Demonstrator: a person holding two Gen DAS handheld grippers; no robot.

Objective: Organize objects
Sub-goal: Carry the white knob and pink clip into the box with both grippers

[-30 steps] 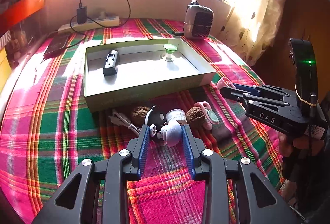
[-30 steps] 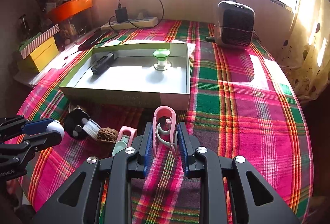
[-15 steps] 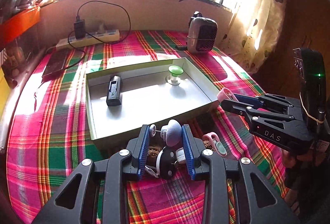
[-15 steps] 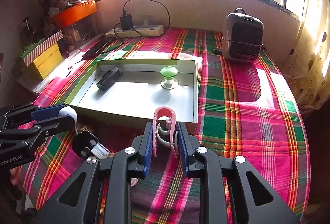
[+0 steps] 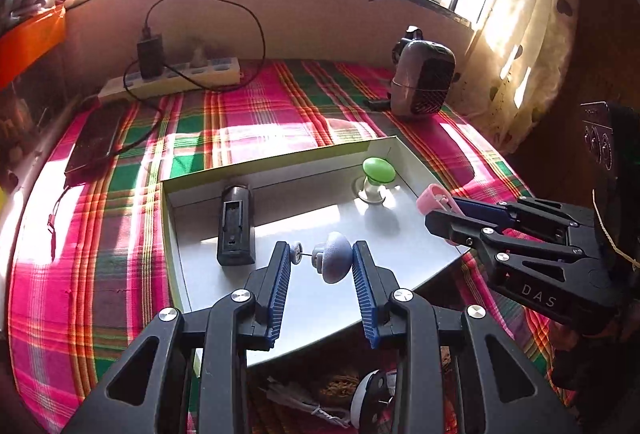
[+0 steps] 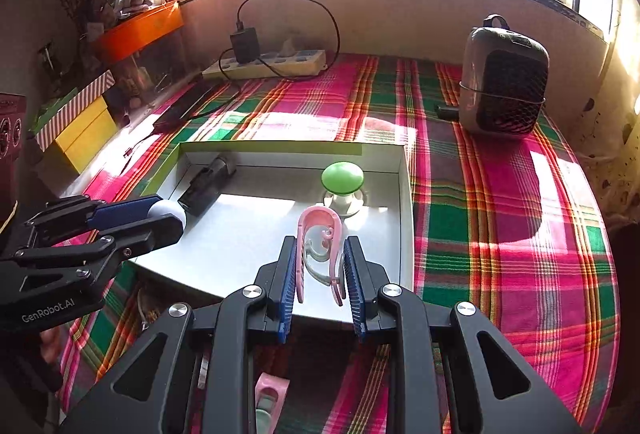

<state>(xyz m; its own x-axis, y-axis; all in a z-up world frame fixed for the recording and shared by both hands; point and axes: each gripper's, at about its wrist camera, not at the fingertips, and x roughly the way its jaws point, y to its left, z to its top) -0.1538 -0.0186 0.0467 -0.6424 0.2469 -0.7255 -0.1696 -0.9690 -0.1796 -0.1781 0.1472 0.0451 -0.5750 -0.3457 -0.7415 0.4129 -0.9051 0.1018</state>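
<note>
My left gripper (image 5: 320, 256) is shut on a small pale-blue mushroom-shaped toy (image 5: 334, 261) and hangs over the shallow white box (image 5: 280, 150). In the right wrist view the same gripper (image 6: 166, 212) shows at the left, over the box's left side. My right gripper (image 6: 320, 254) is shut on a pink clip (image 6: 320, 230) above the box's near right part; from the left wrist view it (image 5: 434, 204) comes in from the right. Inside the box lie a black rectangular device (image 5: 236, 228) and a green-topped mushroom toy (image 5: 378, 174).
Loose items lie on the plaid cloth in front of the box, among them another pink clip (image 6: 270, 400) and a black-and-white round thing (image 5: 370, 392). A small heater (image 6: 502, 86), a power strip (image 6: 268, 64) and a phone (image 5: 96, 138) sit farther back. Striped and yellow boxes (image 6: 78, 118) stand at the left.
Both grippers have carried their items forward from the loose pile and now hover over the box. Their grips look the same.
</note>
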